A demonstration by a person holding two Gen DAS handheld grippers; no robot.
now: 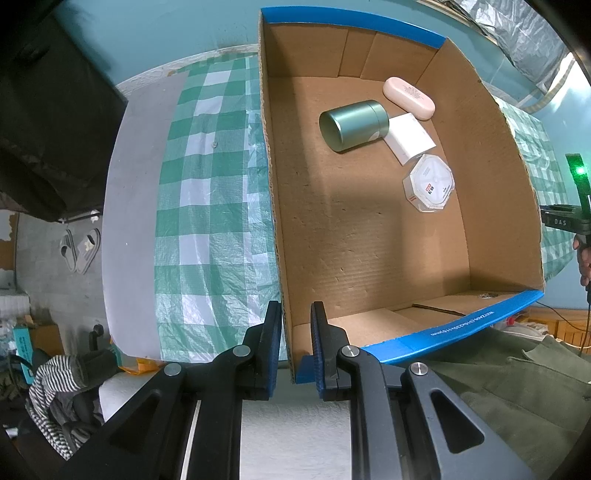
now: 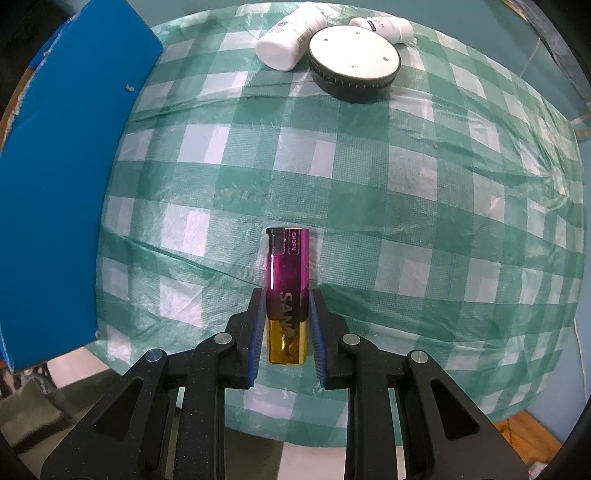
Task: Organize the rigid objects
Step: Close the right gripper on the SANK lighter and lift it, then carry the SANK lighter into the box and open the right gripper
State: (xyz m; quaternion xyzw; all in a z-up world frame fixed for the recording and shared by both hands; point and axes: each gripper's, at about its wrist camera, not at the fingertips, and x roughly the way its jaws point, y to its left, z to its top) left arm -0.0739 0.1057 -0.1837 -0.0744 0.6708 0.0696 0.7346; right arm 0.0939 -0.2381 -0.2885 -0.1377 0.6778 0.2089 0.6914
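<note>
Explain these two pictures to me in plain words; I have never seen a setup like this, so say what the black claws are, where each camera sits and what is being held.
There is no robot here. A person holds a two-finger clamp in each hand, and a wide-angle camera on each clamp looks along its fingers.

The left camera looks down into a cardboard box with blue outer walls. The left gripper is shut on the box wall, steadying it. Inside lie a green tin, a pink case, a white box and an octagonal clear container.

The right camera looks down on a green checked tablecloth. The right gripper is shut on a purple and gold lighter. At the far edge lie two white bottles and a round black tin with a white lid.
</note>
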